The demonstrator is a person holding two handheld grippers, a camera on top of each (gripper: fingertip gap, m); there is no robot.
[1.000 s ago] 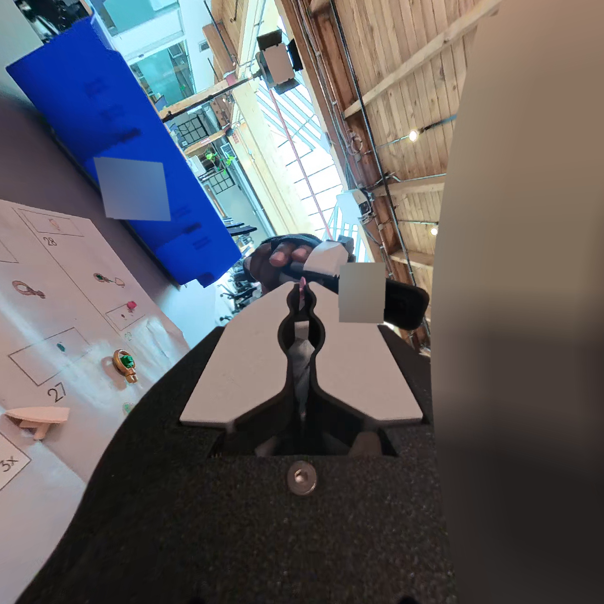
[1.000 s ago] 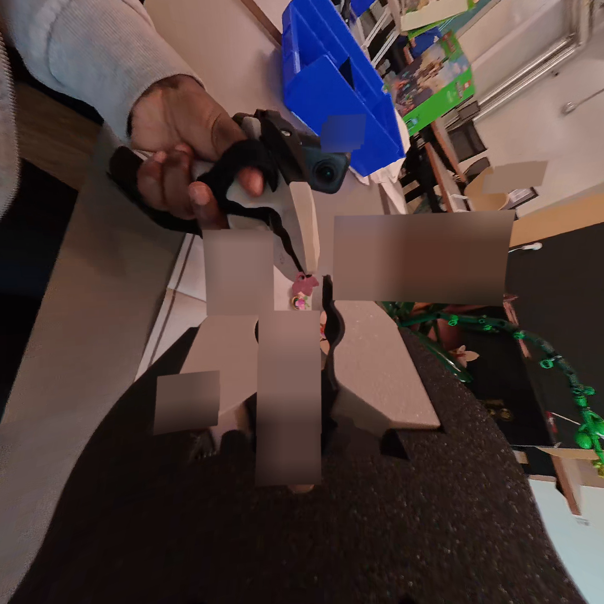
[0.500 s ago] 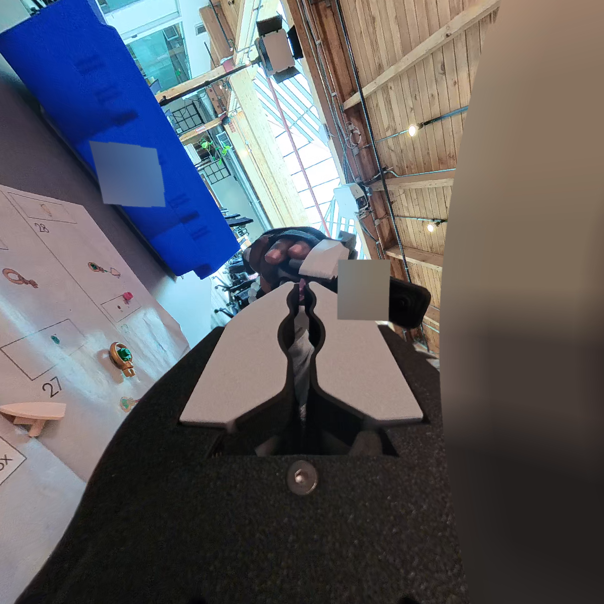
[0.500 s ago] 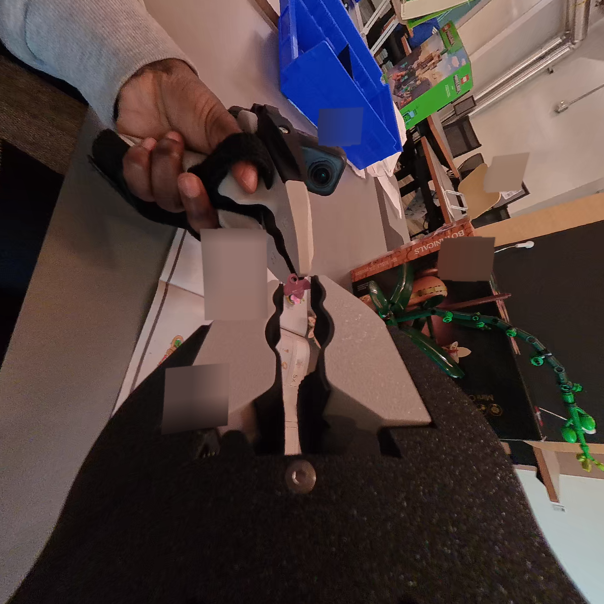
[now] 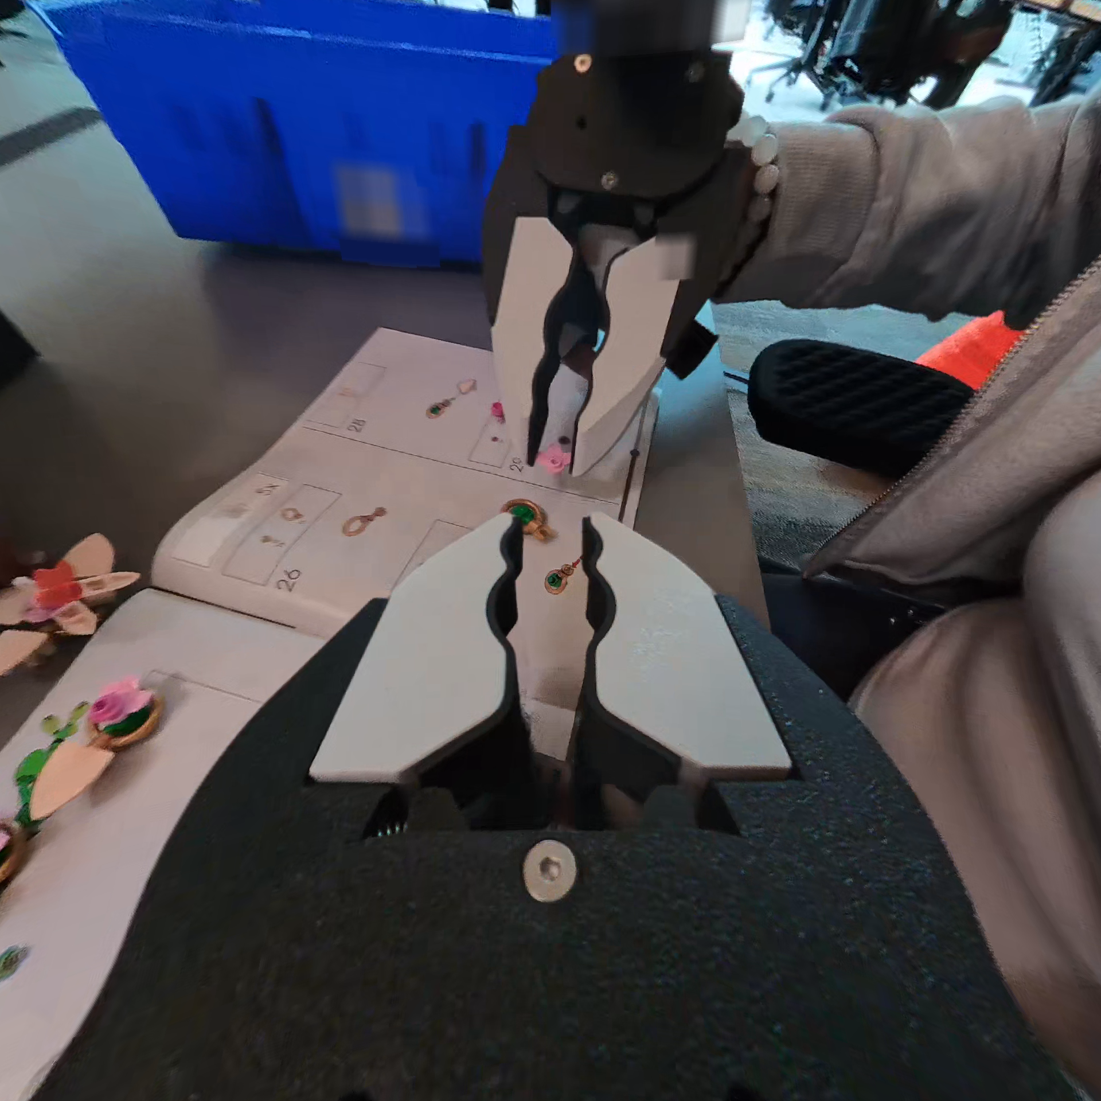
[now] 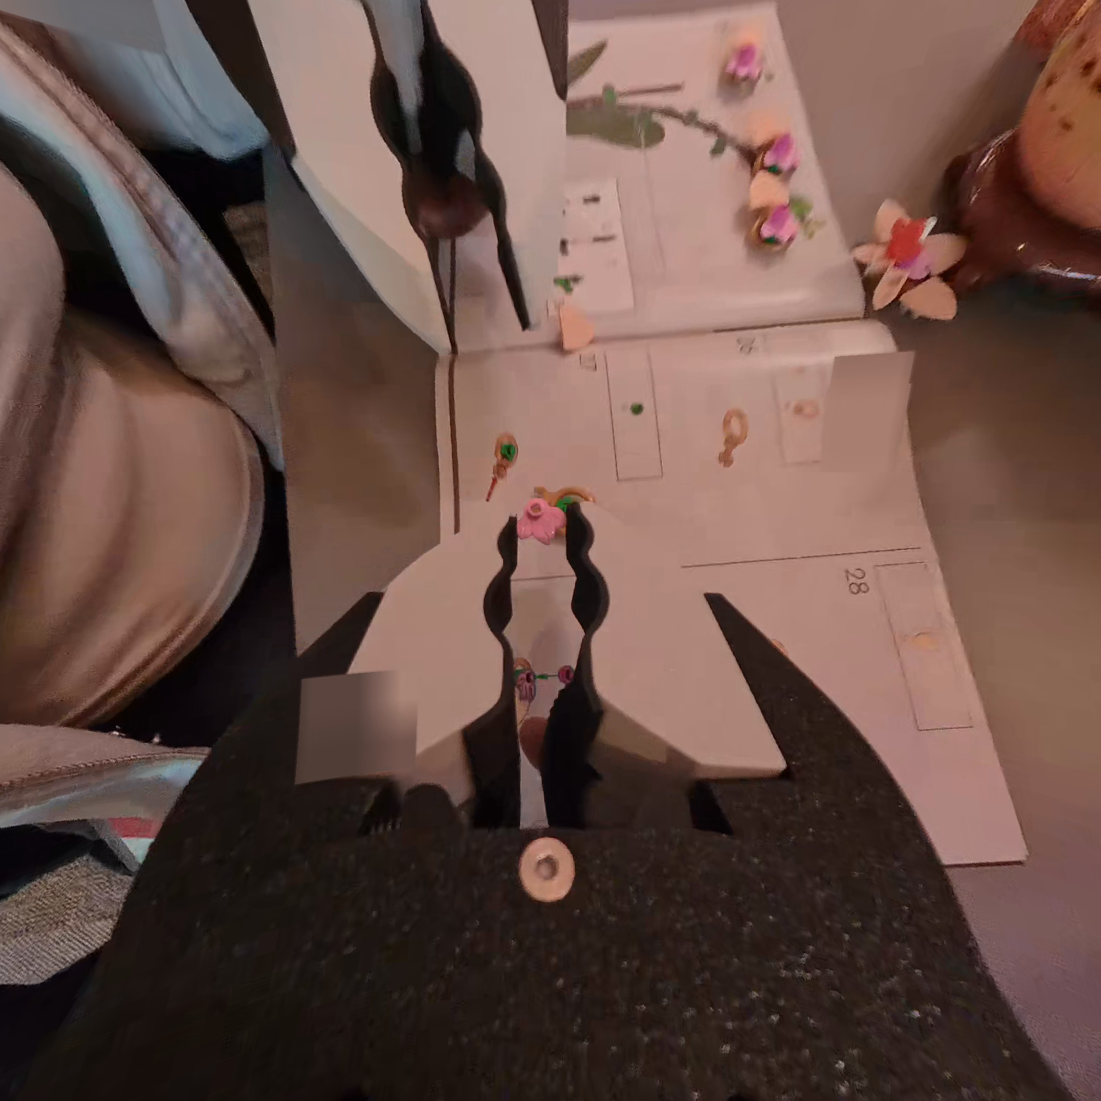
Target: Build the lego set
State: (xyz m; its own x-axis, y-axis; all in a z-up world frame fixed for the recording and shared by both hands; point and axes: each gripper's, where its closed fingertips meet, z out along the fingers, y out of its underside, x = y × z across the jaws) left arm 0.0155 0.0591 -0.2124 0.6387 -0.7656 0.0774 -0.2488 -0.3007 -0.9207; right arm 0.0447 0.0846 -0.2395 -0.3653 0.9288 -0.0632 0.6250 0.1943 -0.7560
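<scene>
Right gripper (image 6: 541, 519): a small pink flower piece (image 6: 540, 522) is gripped at its fingertips, above the open instruction booklet (image 6: 745, 536) on the worktop (image 5: 179, 333). Left gripper (image 5: 549, 524): jaws parted, nothing held; a gold ring piece with green insert (image 5: 525, 516) lies just beyond. Blue bin (image 5: 286, 119) at far side.

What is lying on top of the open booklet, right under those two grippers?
A gold ring piece with a green centre lies on the booklet, partly covered by the left gripper fingertip.
</scene>
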